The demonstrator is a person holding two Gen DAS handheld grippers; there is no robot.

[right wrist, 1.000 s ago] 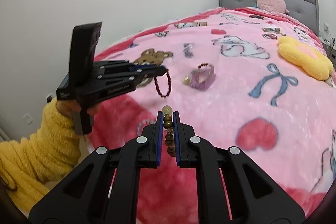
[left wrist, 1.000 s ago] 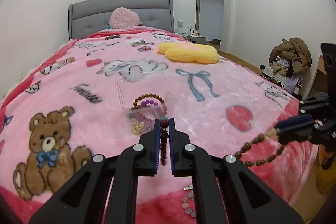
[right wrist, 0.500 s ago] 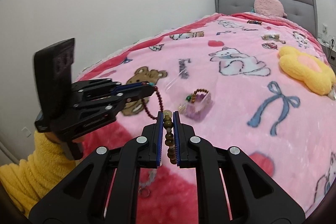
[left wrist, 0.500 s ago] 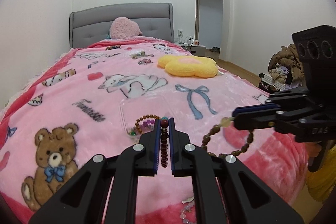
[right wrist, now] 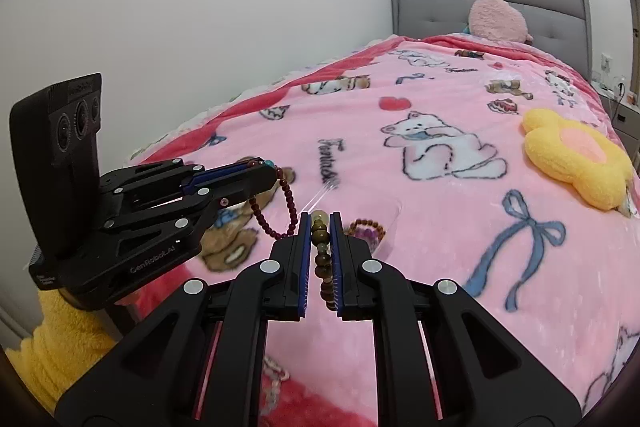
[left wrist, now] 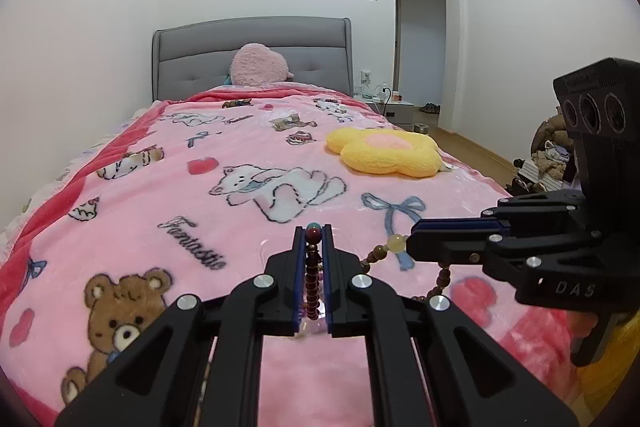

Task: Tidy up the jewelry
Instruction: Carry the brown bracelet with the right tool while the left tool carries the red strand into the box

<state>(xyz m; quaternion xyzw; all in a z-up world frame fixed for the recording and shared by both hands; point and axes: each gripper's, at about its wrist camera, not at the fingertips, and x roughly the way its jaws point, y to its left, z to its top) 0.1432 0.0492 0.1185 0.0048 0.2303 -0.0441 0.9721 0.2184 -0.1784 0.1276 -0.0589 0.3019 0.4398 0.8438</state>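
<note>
My left gripper (left wrist: 313, 233) is shut on a dark red bead bracelet (left wrist: 312, 277); in the right wrist view the bracelet (right wrist: 280, 211) hangs in a loop from that gripper (right wrist: 266, 167). My right gripper (right wrist: 320, 223) is shut on a brown wooden bead bracelet (right wrist: 321, 251) with a pale yellow bead; in the left wrist view this bracelet (left wrist: 380, 253) hangs from the right gripper (left wrist: 412, 241). A clear plastic box (right wrist: 384, 223) with beaded bracelets (right wrist: 366, 229) lies on the blanket just beyond the right gripper. Both grippers hover above the bed.
The pink cartoon blanket (left wrist: 240, 187) covers the bed. A yellow flower cushion (left wrist: 384, 151) lies to the right, a pink heart pillow (left wrist: 260, 65) at the grey headboard. A pale beaded bracelet (right wrist: 276, 379) lies under the right gripper. Clothes pile (left wrist: 552, 155) stands right of the bed.
Both grippers rose and moved forward over the box. The right gripper came closer to the left one. Each still holds its bracelet.
</note>
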